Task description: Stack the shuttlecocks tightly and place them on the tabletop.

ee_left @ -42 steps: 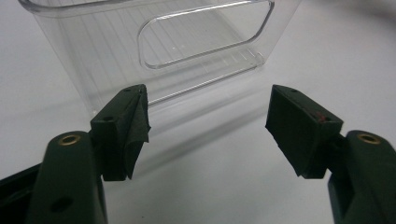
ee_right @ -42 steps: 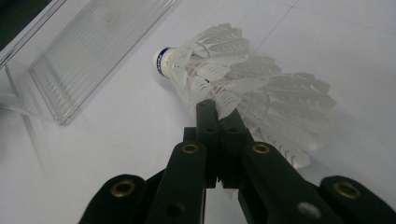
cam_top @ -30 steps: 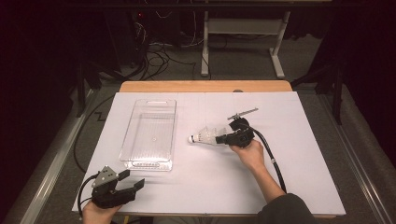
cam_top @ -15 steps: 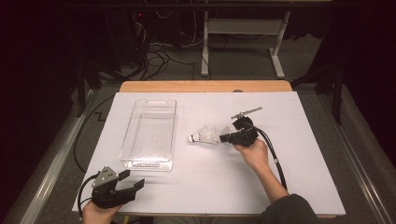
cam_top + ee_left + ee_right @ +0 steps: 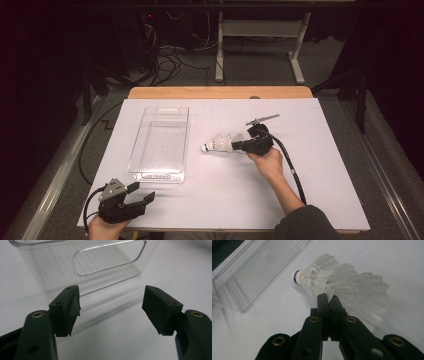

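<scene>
High view first: the shuttlecock [image 5: 219,145] lies on its side near the middle of the white table [image 5: 325,200], cork pointing to about 9 o'clock toward the clear plastic bin [image 5: 161,142], which sits just beside it but apart. The right gripper [image 5: 239,145] comes in from the 3 o'clock side and its jaws have just been closing, with the feather skirt between them. The left gripper [image 5: 142,194] rests down at the 7 o'clock corner of the table, jaws spread, nothing in them. Left gripper view: the two pads [image 5: 67,310] stand wide apart with bare table between, and the bin's near end wall with its handle cutout [image 5: 110,258] sits at 12 o'clock, a detail you can't really make out from above. Right gripper view: here you get the actual grip, with the jaws pressed nearly together, pinching the edge of the skirt of the shuttlecock [image 5: 347,287], and the blue-banded cork [image 5: 296,277] out at 11 o'clock, with the bin [image 5: 257,272] off toward 10 o'clock. My read on handling: this thing weighs next to nothing, so lifting is no problem, but the feathers are thin and crushable and will probably bend or crack under a hard squeeze. I'd say the cork or the stiffer stem ring near it is the safer place to hold.
</scene>
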The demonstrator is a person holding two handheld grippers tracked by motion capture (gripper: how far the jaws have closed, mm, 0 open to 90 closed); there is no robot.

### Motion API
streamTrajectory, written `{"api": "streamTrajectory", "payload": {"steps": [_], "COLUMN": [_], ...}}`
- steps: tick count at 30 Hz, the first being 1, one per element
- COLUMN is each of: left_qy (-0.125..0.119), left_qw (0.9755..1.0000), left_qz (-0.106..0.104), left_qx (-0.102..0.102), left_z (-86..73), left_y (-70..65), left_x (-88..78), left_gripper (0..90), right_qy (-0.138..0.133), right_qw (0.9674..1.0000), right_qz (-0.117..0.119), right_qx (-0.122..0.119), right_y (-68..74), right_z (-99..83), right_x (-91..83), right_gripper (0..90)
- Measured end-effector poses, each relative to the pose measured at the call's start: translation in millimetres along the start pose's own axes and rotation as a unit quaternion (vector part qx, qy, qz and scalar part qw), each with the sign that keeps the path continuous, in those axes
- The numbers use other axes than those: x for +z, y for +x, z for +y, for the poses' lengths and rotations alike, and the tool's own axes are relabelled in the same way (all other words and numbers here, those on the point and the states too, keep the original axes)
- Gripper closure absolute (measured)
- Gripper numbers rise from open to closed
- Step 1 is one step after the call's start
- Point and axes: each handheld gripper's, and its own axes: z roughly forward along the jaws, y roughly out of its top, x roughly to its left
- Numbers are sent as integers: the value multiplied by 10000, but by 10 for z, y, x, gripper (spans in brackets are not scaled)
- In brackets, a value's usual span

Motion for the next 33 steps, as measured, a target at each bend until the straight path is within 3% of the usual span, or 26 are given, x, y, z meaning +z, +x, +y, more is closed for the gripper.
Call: {"api": "streamTrajectory", "payload": {"steps": [6,16,33], "left_qy": [14,36,-1], "left_qw": [10000,10000,10000], "left_qz": [-16,-28,-18], "left_qx": [31,45,24], "left_z": [3,6,3], "left_y": [-8,-14,-13], "left_x": [8,13,9], "left_gripper": [314,313,313], "right_qy": [9,91,155], "right_qw": [10000,10000,9992], "right_qz": [73,-34,-366], "right_qx": [66,9,-39], "right_y": [-23,3,3], "right_z": [-1,-9,-24], "right_x": [43,41,-35], "right_gripper": [900,874,600]}}
